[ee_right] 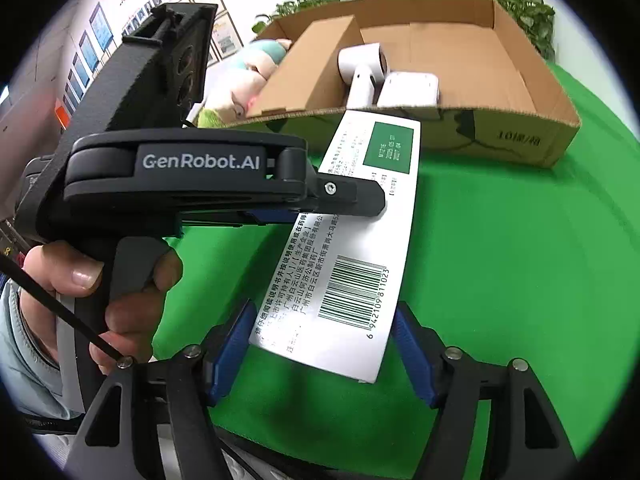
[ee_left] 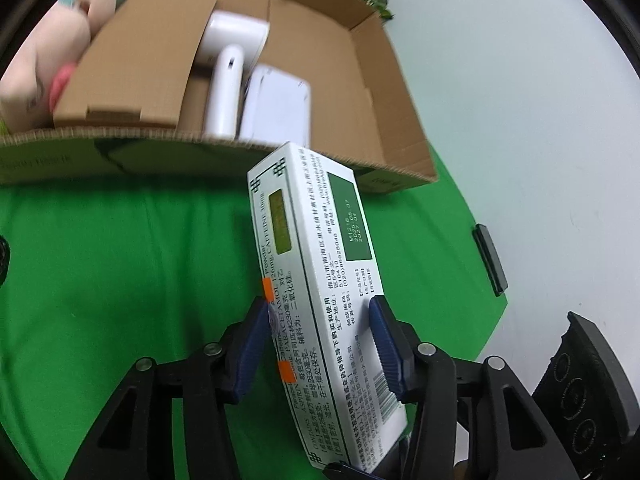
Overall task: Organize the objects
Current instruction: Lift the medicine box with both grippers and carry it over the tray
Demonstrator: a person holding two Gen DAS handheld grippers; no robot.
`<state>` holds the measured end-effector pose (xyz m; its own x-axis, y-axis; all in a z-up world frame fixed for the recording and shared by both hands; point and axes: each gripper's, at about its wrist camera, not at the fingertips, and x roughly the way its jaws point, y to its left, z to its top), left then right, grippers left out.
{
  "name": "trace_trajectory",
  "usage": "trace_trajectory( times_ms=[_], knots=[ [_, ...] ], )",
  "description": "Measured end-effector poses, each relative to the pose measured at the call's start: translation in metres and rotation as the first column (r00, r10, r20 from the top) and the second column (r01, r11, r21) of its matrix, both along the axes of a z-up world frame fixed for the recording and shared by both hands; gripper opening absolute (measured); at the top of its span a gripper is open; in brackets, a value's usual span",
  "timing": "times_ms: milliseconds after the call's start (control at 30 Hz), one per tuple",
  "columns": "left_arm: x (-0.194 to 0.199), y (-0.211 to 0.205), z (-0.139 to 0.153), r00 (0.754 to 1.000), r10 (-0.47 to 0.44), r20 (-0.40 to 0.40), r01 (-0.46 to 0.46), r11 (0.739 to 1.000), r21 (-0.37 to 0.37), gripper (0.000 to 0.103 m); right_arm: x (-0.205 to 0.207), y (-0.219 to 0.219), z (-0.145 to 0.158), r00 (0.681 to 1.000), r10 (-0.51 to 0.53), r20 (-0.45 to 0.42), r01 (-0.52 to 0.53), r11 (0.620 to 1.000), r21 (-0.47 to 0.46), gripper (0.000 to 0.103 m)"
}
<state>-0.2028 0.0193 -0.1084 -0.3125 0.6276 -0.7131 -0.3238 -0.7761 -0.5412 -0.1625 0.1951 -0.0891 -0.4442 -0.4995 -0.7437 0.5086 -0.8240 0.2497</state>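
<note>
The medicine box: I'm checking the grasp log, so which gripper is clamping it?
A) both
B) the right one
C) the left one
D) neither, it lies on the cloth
C: the left gripper pads press the medicine box sides, while the right gripper stands open around its end.

One white medicine box [ee_left: 320,304], one open cardboard carton [ee_right: 520,136] holding two white items, a hair dryer [ee_right: 362,72] and a flat case [ee_right: 408,90], one plush toy [ee_left: 52,60] beyond it, two grippers, one green table [ee_right: 500,260].
</note>
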Motion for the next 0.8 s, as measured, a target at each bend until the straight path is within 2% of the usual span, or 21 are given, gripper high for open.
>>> trace_trajectory(
  times_ms=[133,333,467,800],
  knots=[
    [0.001,-0.001,0.026,0.998,-0.001,-0.058,0.001,1.0,-0.005,0.044,-0.005,0.002,0.012,0.999,-0.008,-0.031,0.007,1.0,-0.01,0.068],
    [0.002,-0.001,0.072,0.988,-0.002,-0.153,0.004,1.0,0.008,0.043,-0.009,0.002,0.044,0.99,-0.014,-0.141,0.008,0.999,-0.04,0.067],
    [-0.003,0.003,0.1,0.976,-0.005,-0.216,0.006,1.0,0.007,0.042,-0.015,0.007,0.063,0.981,-0.025,-0.191,0.014,0.998,-0.059,0.067],
    [-0.039,0.023,0.166,0.937,-0.023,-0.348,0.021,1.0,-0.01,0.042,-0.062,0.015,0.1,0.956,-0.034,-0.29,0.015,0.998,-0.066,0.067]
  ],
)
